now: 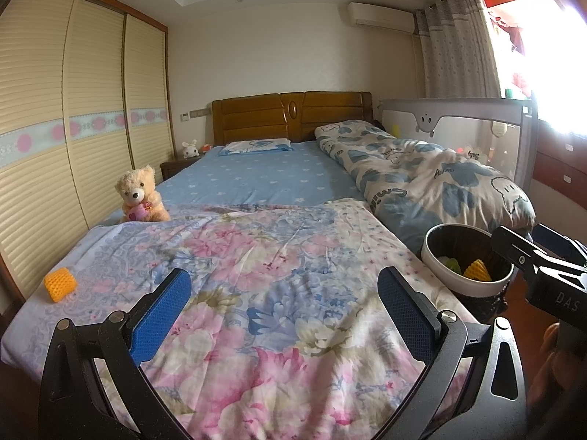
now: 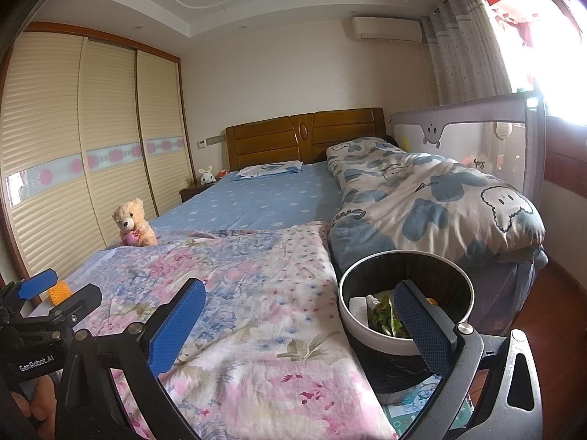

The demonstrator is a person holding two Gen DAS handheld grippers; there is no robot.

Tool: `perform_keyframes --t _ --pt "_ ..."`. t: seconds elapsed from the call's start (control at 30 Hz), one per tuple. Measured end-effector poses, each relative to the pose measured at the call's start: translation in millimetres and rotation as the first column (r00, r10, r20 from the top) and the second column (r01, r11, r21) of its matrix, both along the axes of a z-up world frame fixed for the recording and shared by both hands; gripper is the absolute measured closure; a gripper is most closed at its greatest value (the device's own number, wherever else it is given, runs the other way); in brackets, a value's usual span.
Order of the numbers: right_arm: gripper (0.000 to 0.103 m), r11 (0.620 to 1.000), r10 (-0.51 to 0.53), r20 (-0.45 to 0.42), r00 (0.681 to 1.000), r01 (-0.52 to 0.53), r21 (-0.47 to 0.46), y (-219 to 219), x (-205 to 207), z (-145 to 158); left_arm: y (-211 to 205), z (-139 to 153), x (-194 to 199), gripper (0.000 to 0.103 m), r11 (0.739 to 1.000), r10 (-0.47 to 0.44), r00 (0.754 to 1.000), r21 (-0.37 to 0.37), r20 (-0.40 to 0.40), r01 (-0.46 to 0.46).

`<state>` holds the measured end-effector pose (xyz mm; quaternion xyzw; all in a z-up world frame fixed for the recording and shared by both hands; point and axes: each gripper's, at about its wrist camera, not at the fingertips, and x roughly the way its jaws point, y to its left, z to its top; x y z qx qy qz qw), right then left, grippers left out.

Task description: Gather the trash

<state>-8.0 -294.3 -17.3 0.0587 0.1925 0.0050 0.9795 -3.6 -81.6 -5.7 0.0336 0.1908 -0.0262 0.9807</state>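
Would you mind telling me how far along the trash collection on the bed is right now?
Done: the bin beside the bed already holds wrappers and a yellow foam net. In hand: nothing; the left gripper and right gripper are both open. Left: one yellow foam net lies on the floral sheet near the left edge.

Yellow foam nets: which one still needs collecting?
The yellow foam net lying on the floral quilt near the bed's left edge; the other is inside the bin.
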Motion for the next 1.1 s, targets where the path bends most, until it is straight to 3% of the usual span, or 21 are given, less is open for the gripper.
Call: perform_keyframes --t 1.1 --pt "0.000 1.000 0.005 -0.003 1.000 -0.005 0.004 4.8 0.6 2.4 -2.7 -3.0 1.9 0.000 1.000 -0.003 1.000 0.002 -0.006 0.003"
